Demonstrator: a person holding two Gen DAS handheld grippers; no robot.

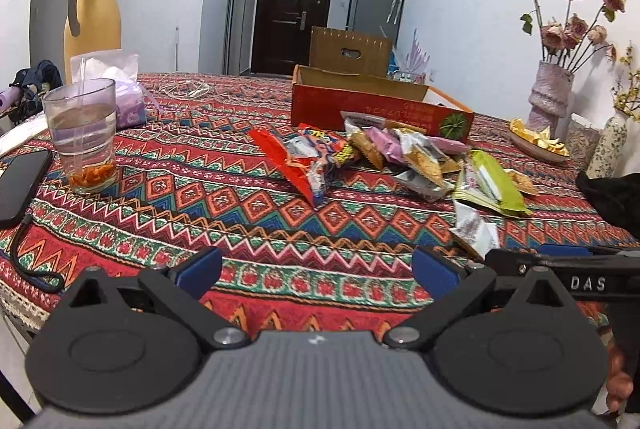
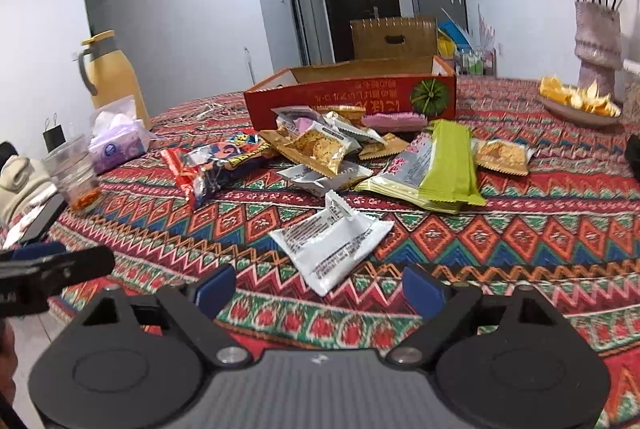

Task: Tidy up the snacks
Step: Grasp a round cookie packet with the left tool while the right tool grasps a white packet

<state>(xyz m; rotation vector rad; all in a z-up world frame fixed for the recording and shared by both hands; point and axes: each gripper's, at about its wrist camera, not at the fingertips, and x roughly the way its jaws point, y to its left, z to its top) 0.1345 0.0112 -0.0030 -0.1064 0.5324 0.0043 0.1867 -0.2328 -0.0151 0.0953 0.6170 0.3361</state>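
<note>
A pile of snack packets lies on the patterned tablecloth in front of a red cardboard box (image 1: 376, 111) (image 2: 348, 97) with an open top. The pile holds a red packet (image 1: 288, 165) (image 2: 192, 169), a green packet (image 1: 494, 183) (image 2: 448, 165) and several small biscuit packs. A white packet (image 2: 334, 243) (image 1: 474, 229) lies nearest, just ahead of my right gripper (image 2: 320, 289), which is open and empty. My left gripper (image 1: 318, 269) is open and empty, low over the cloth, short of the pile.
A glass (image 1: 82, 137) with water, a phone (image 1: 22, 181), a tissue pack (image 1: 128, 97) and a yellow jug (image 1: 92, 17) stand at the left. A dish of peels (image 2: 576, 105) and flower vases (image 1: 550, 93) stand at the right. A brown box (image 2: 394, 37) is behind.
</note>
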